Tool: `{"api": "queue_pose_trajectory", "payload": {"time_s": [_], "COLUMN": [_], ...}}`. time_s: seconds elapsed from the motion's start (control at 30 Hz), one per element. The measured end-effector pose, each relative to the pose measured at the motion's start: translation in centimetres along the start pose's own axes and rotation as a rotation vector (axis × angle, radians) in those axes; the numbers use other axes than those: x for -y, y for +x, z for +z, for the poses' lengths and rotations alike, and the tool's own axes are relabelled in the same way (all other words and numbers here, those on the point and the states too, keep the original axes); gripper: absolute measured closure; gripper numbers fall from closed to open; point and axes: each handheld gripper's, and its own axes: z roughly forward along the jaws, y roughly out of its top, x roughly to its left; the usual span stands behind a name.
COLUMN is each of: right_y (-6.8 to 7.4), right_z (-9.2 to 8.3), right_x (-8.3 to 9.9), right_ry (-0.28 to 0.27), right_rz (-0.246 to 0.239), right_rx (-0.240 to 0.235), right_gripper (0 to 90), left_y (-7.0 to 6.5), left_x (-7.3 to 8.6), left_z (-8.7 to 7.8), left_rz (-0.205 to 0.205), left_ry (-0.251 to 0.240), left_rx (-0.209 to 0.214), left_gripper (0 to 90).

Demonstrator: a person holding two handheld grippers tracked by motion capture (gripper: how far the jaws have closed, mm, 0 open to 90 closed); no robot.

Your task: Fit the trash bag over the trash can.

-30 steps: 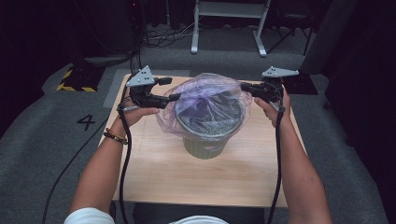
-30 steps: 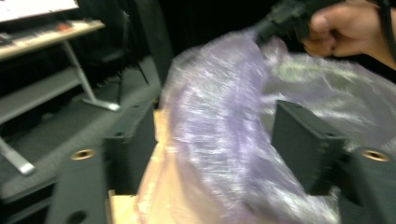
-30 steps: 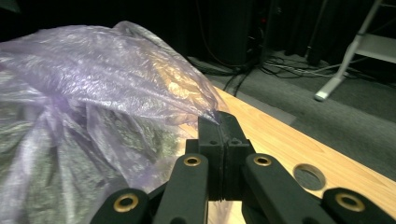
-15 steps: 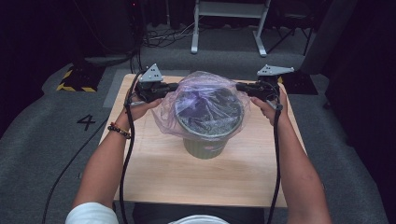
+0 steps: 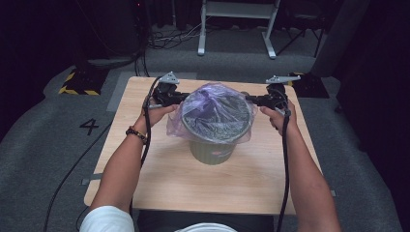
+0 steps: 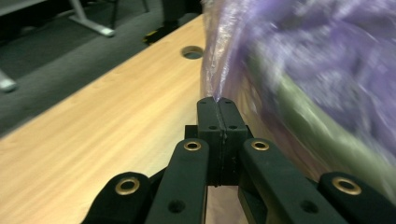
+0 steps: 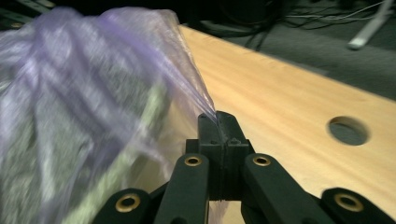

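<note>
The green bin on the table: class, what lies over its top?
A purple plastic bag drapes over the green bin, pinched by the left gripper and right gripper. The bin's inside stays hidden.

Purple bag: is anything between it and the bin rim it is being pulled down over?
Nothing visible. The purple bag is stretched across the green bin, its edges draping past the rim. The left hand-held gripper and right hand-held gripper are each shut on the film at opposite sides.

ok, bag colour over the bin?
Translucent pale purple bag, stretched over the olive-green bin; clearest in the high view.
</note>
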Motion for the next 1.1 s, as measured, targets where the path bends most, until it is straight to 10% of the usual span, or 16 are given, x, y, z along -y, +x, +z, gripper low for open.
{"api": "queue_pose_trajectory", "payload": {"time_s": [0.23,0.33,0.43,0.63,0.8,1.03,1.1], "right_y": [-0.3,-0.7,-0.3,0.8,2.4,2.5,2.8], "right_z": [-0.3,-0.6,-1.6,-4.7,-6.6,-8.3,-9.0], "right_x": [2.5,3.5,3.8,5.4,7.3,9.0,9.3], "right_ry": [-0.009,-0.025,-0.078,-0.109,-0.121,-0.149,-0.179], "right_rz": [0.009,0.001,-0.050,-0.174,-0.273,-0.293,-0.290], "right_rx": [-0.019,-0.008,0.021,0.113,0.176,0.207,0.145], "right_gripper": [89.9,82.7,60.9,42.3,33.9,32.2,31.8], "left_y": [-0.3,-0.8,-1.9,-4.8,-7.6,-7.3,-7.1], "left_x": [3.0,4.1,5.0,7.2,7.3,6.3,6.1], "left_z": [-1.2,-3.2,-5.5,-9.1,-8.9,-7.8,-7.5], "left_rz": [-0.018,-0.023,0.008,0.075,0.184,0.225,0.238], "left_ry": [-0.018,-0.087,-0.151,-0.205,-0.152,-0.125,-0.127], "left_rx": [-0.035,-0.068,-0.095,-0.044,-0.021,-0.041,-0.043], "left_gripper": [78.8,59.4,38.0,22.8,19.3,29.2,37.1]}}
